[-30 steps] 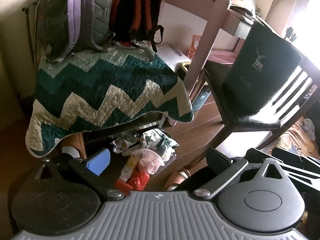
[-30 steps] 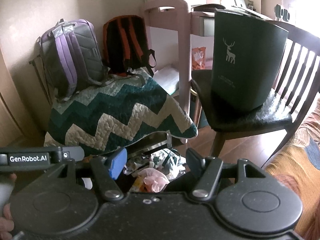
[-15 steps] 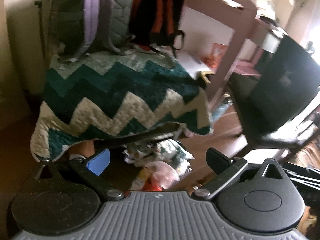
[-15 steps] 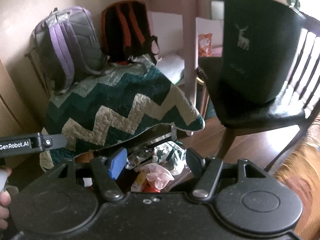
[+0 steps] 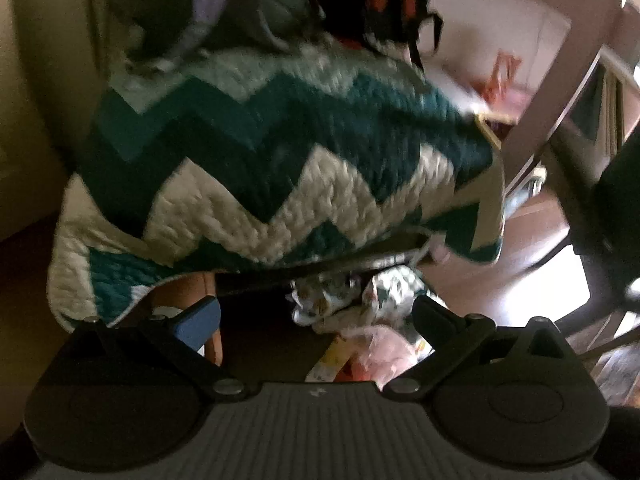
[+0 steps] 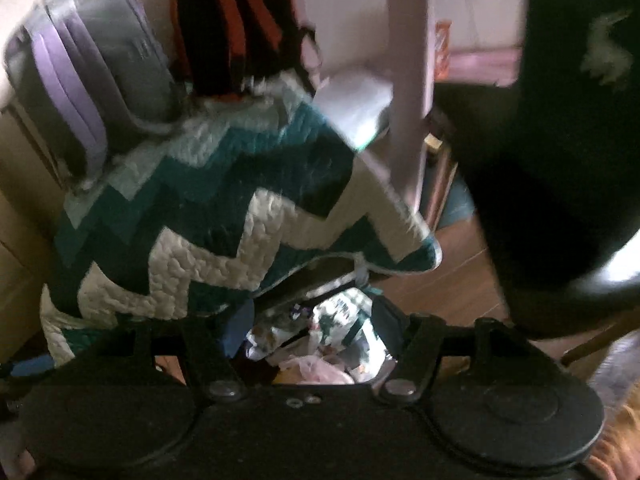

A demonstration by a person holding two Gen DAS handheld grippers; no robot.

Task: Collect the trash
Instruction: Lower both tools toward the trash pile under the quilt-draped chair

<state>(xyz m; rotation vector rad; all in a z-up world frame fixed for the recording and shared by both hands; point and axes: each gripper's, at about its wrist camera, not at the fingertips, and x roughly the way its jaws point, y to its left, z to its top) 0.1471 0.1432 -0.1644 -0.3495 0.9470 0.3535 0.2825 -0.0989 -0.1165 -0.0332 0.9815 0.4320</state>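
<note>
A pile of trash lies on the wooden floor under the edge of a teal and white zigzag quilt. The pile has crumpled patterned wrappers, a pink plastic bag and a yellow and red packet. My left gripper is open and stands short of the pile, with nothing held. In the right wrist view the wrappers and pink bag show between the fingers of my open right gripper, which is also empty. A dark green bin with a deer print stands on a chair at the right.
The quilt overhangs the trash. A purple-grey backpack and an orange-black backpack lean against the wall behind it. A pink desk leg and the dark chair seat stand to the right. Both views are blurred.
Both grippers have moved forward and lower toward the trash under the quilt, which now looms larger. Both stay open. The bin has slid toward the right edge.
</note>
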